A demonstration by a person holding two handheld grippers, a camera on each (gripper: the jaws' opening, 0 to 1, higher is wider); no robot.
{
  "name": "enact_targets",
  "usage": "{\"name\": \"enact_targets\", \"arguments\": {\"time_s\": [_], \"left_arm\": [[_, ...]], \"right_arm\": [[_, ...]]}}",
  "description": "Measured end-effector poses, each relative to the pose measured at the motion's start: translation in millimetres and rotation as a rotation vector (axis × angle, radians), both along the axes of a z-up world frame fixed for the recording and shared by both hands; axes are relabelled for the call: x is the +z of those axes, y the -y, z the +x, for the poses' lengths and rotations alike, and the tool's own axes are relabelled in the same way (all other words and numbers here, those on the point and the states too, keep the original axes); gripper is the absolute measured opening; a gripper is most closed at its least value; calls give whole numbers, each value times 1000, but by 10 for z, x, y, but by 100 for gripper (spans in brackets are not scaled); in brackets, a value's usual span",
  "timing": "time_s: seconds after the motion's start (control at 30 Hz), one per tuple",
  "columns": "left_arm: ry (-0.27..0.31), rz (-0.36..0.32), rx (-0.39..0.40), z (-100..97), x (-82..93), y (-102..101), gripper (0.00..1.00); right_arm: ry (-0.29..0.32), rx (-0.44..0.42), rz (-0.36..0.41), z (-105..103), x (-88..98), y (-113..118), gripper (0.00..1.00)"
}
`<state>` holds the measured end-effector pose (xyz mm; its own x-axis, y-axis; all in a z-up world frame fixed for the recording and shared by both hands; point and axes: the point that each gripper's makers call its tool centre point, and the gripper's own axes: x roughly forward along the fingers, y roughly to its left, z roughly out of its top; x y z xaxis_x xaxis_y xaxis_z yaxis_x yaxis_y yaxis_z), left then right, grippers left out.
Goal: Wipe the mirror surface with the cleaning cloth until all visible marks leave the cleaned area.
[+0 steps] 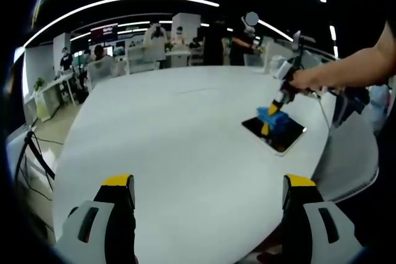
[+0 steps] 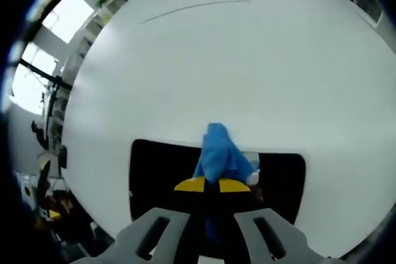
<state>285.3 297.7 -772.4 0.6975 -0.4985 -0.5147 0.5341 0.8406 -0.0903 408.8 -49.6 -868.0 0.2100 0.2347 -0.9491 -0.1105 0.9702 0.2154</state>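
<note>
The right gripper point(image 2: 212, 185), its yellow-tipped jaws clamped together on a blue cleaning cloth point(image 2: 219, 153), pressed the cloth onto a dark rectangular mirror point(image 2: 158, 171) that lay flat on a white table point(image 2: 204, 60). In the left gripper view, the mirror point(image 1: 286, 138) sat toward the table's right edge with the cloth point(image 1: 275, 119) on it, a person's hand point(image 1: 309, 80) holding that tool. The left gripper point(image 1: 209, 187) hung over bare tabletop point(image 1: 167, 128), jaws spread wide and holding nothing. People stood at desks in the far background.
</note>
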Motion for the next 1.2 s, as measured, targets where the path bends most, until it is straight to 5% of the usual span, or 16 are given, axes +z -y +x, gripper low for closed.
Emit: {"name": "enact_targets", "arguments": {"time_s": [1.2], "left_arm": [[-9, -1, 15, -77, -35, -75, 99]], "right_arm": [[-3, 42, 114, 76, -40, -853, 0]]}}
